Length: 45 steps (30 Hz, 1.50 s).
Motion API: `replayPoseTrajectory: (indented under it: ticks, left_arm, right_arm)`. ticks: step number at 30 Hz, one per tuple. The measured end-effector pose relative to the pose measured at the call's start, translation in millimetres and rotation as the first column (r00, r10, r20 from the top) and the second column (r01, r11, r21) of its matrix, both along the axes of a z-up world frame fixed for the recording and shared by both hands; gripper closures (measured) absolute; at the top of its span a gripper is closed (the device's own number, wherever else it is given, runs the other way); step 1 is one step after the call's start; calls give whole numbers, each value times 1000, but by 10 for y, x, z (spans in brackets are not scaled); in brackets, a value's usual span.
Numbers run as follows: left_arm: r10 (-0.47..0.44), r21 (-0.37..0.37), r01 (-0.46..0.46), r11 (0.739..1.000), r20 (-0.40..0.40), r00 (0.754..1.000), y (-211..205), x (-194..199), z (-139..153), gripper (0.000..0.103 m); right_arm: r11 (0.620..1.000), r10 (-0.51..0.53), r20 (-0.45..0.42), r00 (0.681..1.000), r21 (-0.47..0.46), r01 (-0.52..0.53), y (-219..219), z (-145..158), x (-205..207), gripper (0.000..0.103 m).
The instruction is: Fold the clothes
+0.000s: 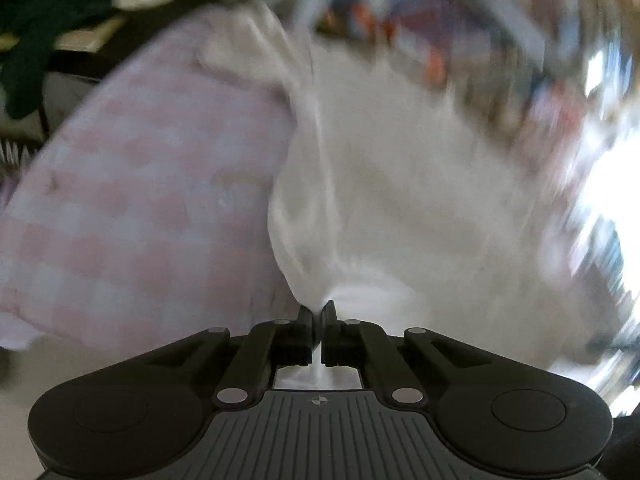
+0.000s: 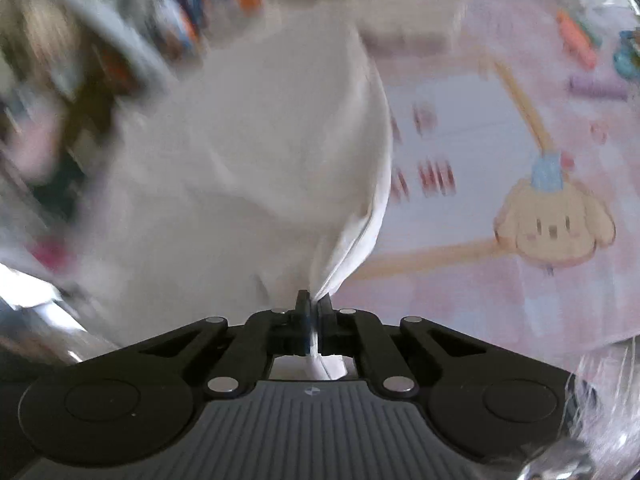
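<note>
A white garment (image 1: 380, 184) fills the middle of the left wrist view and hangs stretched in the air. My left gripper (image 1: 318, 312) is shut on one edge of it. In the right wrist view the same white garment (image 2: 260, 168) spreads up and to the left. My right gripper (image 2: 314, 300) is shut on a folded corner of it, and cloth pokes through behind the jaws. Both views are motion-blurred.
A pink checked bedspread (image 1: 132, 200) lies to the left. A pink mat with a cartoon dog print (image 2: 520, 184) lies to the right. Blurred shelves with colourful items (image 2: 192, 8) stand at the back. Dark clutter (image 1: 36, 40) sits at the far left.
</note>
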<state>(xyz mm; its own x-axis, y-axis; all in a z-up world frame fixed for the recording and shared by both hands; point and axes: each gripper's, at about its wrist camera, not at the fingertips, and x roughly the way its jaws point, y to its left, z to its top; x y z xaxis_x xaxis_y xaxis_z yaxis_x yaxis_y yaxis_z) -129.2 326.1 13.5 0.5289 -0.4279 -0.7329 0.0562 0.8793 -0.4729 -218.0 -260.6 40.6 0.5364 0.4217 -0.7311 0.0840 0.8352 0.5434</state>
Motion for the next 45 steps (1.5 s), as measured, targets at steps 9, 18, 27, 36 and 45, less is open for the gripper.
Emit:
replayPoseTrajectory:
  ticks: [9, 18, 27, 36, 45]
  left_arm:
    - [-117, 139, 125, 982, -70, 991, -105, -9, -53, 101]
    - [-124, 283, 141, 949, -79, 989, -44, 19, -82, 85]
    - [-128, 245, 101, 964, 98, 987, -431, 379, 27, 74]
    - [-244, 261, 196, 945, 163, 956, -1175, 585, -34, 65]
    - [-279, 269, 211, 940, 246, 929, -1521, 852, 201, 43]
  right_arm:
    - [971, 81, -195, 978, -208, -121, 172, -2, -32, 100]
    - [931, 93, -293, 951, -313, -188, 307, -293, -45, 91]
    - [872, 79, -147, 986, -469, -139, 398, -52, 176, 64]
    - [860, 39, 67, 997, -510, 0, 889, -91, 678, 50]
    - [849, 89, 120, 989, -529, -12, 1223, -90, 1150, 35]
